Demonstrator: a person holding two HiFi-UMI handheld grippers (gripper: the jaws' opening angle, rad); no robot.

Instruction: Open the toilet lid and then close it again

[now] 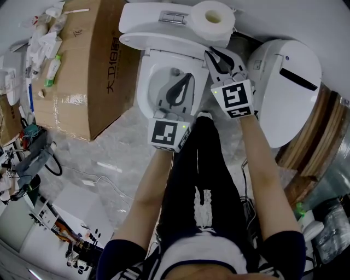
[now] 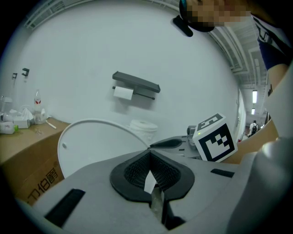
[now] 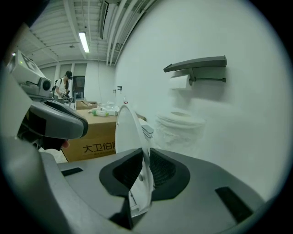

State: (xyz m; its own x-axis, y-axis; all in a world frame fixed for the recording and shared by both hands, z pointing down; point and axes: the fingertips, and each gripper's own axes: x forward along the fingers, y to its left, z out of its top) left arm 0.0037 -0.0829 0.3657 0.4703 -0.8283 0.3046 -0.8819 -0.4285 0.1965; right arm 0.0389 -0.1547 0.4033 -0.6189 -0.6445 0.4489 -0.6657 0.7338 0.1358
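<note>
My right claw (image 3: 139, 183) is clamped on the rim of the toilet lid (image 3: 128, 132); the lid stands upright and edge-on between its jaws, hinge side toward the tank; my left claw (image 2: 151, 179) is pinched closed on nothing, above the bowl (image 1: 164, 74); closing, I judge, means swinging the lid down over the bowl.

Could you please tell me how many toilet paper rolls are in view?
2. One toilet paper roll stands on the toilet tank. A second roll hangs in the grey wall holder above it. Others could be hidden off-frame.
</note>
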